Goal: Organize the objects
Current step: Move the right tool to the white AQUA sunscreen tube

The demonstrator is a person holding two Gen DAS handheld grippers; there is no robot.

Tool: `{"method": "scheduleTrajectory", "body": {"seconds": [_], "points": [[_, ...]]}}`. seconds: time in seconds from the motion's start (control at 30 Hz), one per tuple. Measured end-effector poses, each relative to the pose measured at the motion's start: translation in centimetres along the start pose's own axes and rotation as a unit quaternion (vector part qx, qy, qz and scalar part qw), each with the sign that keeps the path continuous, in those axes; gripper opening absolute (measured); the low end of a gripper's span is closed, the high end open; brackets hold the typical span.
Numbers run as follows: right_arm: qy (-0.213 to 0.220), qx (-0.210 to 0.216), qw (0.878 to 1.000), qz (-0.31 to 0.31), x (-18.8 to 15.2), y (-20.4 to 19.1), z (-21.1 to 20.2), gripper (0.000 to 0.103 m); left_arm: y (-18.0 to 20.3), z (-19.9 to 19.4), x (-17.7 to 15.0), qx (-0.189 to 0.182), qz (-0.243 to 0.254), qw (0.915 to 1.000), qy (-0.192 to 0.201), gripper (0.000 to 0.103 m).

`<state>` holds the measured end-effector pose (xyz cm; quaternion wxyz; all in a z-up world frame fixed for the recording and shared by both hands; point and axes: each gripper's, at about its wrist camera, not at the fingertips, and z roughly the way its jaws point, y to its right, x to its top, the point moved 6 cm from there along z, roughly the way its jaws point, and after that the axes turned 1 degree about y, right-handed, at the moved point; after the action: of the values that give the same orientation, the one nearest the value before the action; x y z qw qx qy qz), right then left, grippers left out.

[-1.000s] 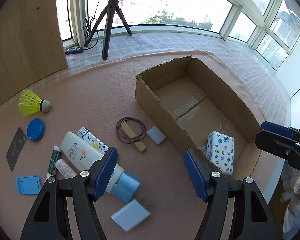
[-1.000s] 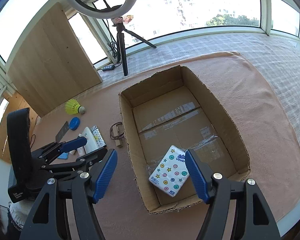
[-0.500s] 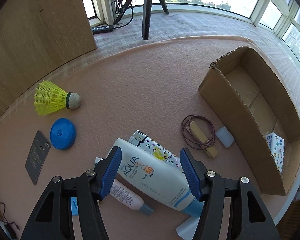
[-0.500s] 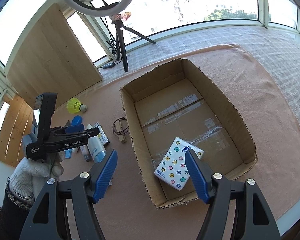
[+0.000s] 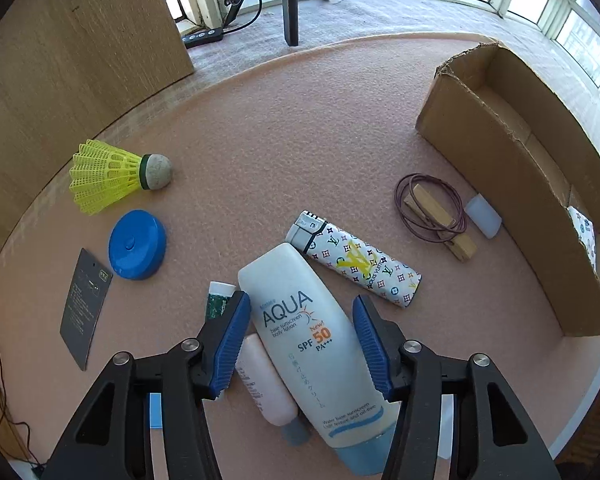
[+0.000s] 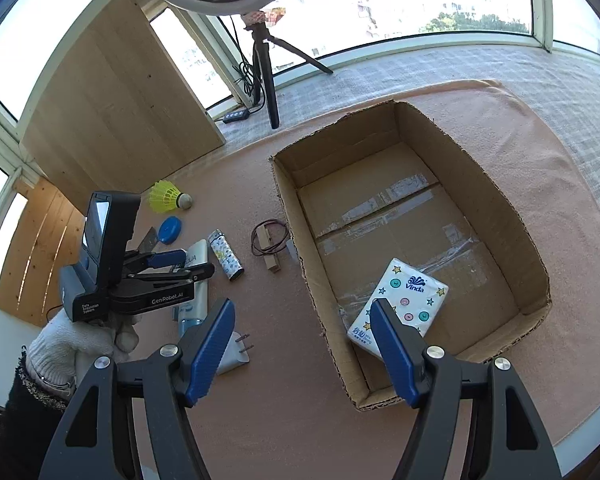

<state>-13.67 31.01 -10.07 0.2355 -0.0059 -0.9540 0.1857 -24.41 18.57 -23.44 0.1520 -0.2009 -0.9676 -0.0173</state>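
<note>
So my left gripper [image 5: 300,340] is pointed down over the sunscreen [image 5: 312,344] on the pink mat [image 5: 300,140], jaws closing with the tube sitting between the blue pads [image 5: 232,344]. As far as I can see they aren't pressing on it yet, there's a sliver of gap on each side. A small pink tube [image 5: 266,388] is tucked right against the sunscreen, and the patterned lighter [image 5: 356,266] lies just beside its flat end.

Rest of the clutter on the mat: shuttlecock [image 5: 116,176], blue disc [image 5: 137,244], dark card [image 5: 85,312], a clothespin [image 5: 440,216] lying in a loop of cord [image 5: 428,210], and a little white block [image 5: 483,216] right by the box [image 5: 500,184].

My right gripper [image 6: 302,354] hangs over the near edge of the box, jaws apart, nothing in them. The tissue pack [image 6: 400,308] is in the box's near corner. A plug adapter [image 6: 234,350] sits on the mat just past my left pad, and I can see the white-gloved hand [image 6: 80,344] holding the other gripper.
</note>
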Motion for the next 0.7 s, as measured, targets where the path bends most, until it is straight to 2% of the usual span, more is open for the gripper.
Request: {"method": "scheduleTrajectory", "body": {"seconds": [0.1,0.2,0.27,0.37,0.57,0.7], "points": [[-0.005,0.006,1.0,-0.01,-0.2,-1.3,0.4,0.066,-1.1,-0.6,-2.3,-0.013,-0.021,0.9997,0.004,0.055],[-0.012,0.016,0.999,-0.027,-0.5,-3.2,1.2,0.066,-2.0,-0.9,-5.0,-0.046,-0.055,0.9974,0.007,0.052],[-0.018,0.021,0.999,-0.036,-0.8,-4.4,1.8,0.066,-2.2,-1.2,-6.7,-0.049,-0.065,0.9966,0.013,0.051],[-0.028,0.03,0.998,-0.049,-1.4,-6.2,2.6,0.066,-2.1,-2.0,-8.7,-0.061,-0.082,0.9946,0.018,0.051],[-0.049,0.052,0.994,-0.08,-2.9,-9.6,4.1,0.067,-0.3,-3.5,-12.0,-0.117,-0.103,0.9873,0.028,0.051],[-0.064,0.066,0.992,-0.085,-3.9,-11.0,5.0,0.067,-0.3,-5.8,-13.4,-0.099,-0.103,0.9884,0.052,0.052]]}}
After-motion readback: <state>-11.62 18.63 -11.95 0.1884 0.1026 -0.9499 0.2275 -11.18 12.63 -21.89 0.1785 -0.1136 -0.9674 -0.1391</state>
